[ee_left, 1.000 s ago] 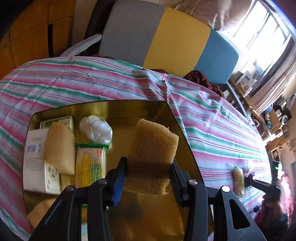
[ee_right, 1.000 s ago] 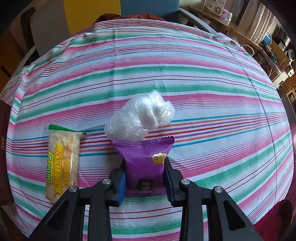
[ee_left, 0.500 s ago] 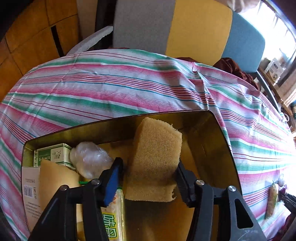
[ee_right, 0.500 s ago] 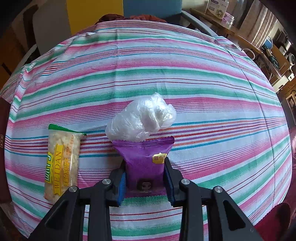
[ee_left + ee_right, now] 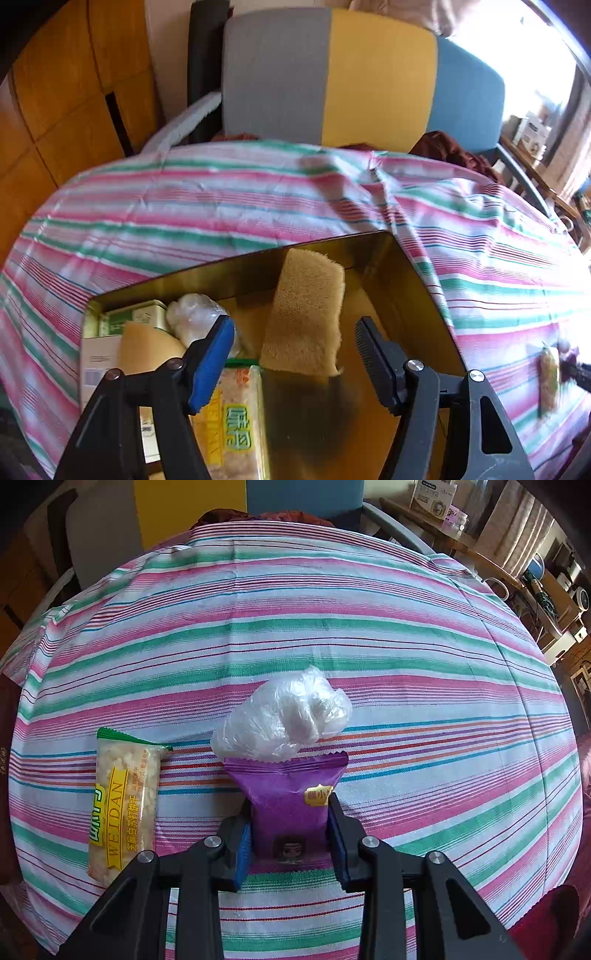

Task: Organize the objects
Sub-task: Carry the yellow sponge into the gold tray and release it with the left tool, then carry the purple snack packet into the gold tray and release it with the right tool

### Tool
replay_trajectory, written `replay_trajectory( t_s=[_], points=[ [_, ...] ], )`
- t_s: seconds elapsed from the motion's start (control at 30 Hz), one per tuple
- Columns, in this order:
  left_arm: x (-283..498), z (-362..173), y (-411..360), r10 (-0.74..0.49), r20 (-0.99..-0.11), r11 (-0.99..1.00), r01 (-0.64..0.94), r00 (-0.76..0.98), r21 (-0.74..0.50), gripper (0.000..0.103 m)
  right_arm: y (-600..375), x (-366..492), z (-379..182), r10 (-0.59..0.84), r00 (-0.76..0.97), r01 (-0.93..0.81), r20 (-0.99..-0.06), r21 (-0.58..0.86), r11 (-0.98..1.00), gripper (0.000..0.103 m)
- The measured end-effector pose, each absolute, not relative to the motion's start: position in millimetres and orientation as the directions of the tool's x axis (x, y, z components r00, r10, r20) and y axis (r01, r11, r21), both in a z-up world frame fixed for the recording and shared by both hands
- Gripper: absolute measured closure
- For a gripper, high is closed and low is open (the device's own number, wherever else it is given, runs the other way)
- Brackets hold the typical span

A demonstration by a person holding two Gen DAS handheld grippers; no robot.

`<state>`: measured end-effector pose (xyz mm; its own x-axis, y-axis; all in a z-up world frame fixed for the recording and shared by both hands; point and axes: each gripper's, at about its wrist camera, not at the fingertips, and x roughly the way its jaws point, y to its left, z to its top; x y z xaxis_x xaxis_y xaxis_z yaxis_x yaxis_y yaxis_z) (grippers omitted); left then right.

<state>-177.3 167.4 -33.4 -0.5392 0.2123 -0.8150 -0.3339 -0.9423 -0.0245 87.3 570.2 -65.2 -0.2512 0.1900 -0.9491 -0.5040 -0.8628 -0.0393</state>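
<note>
The tray (image 5: 413, 269) is shiny gold metal with a mirror finish. The sponge (image 5: 304, 314) looks rough and porous. The tablecloth (image 5: 369, 635) is matt striped woven cloth. The purple packet (image 5: 288, 797) is smooth foil-like plastic; the clear bag (image 5: 284, 716) is crinkled glossy film.
</note>
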Motion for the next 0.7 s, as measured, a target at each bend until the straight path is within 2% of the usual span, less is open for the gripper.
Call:
replay_trajectory(
  t_s=[0.1, 0.2, 0.33, 0.7],
  points=[
    [-157, -14, 161, 0.216, -0.773, -0.939, -0.344, -0.597, 0.004, 0.032, 573, 98, -56, 0.191, -0.252, -0.504, -0.949, -0.04, -0.863, 0.069],
    [-131, 5, 151, 0.231, -0.72, -0.941, -0.34, -0.654, 0.006, 0.027, 570, 93, -60, 0.191, -0.253, -0.505, -0.949, -0.039, -0.862, 0.069],
    [-102, 20, 140, 0.262, -0.675, -0.939, -0.344, -0.69, -0.013, 0.027, 566, 86, -75, 0.188, -0.254, -0.509, -0.949, -0.034, -0.86, 0.068],
    [-52, 27, 122, 0.282, -0.637, -0.937, -0.35, -0.718, -0.021, 0.027, 560, 79, -76, 0.201, -0.255, -0.506, -0.946, -0.047, -0.861, 0.069]
  ],
)
